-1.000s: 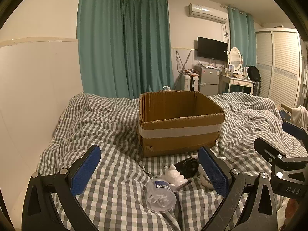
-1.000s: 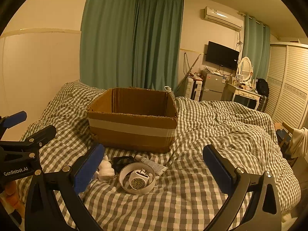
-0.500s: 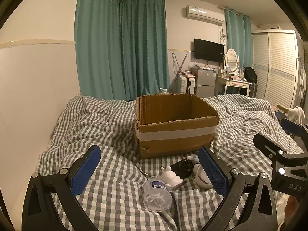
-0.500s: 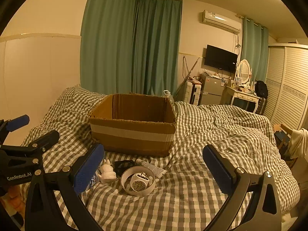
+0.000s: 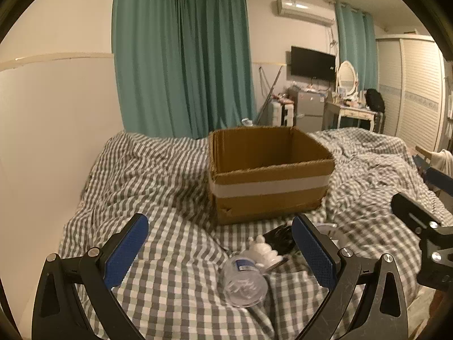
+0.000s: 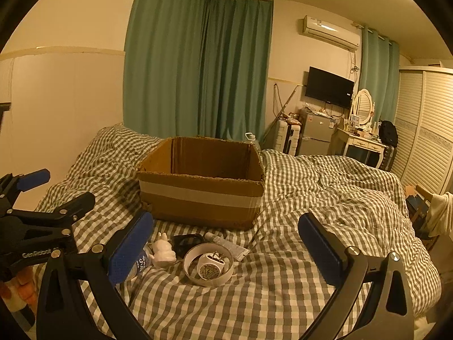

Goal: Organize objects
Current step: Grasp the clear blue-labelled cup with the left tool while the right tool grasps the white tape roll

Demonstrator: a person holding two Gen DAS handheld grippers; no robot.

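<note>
Cardboard box (image 6: 202, 195) square, open-topped, white-taped; clear plastic jar (image 5: 245, 282) on gingham quilt (image 6: 325, 198); both grippers' fingers wide.

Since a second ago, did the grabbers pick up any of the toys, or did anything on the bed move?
Nothing was picked up or let go. Both views drifted a little, as if the grippers eased back slightly. The left gripper and right gripper stay open and empty. The cardboard box, clear jar, white figurine and tape roll lie where they were on the checked bedding.
</note>
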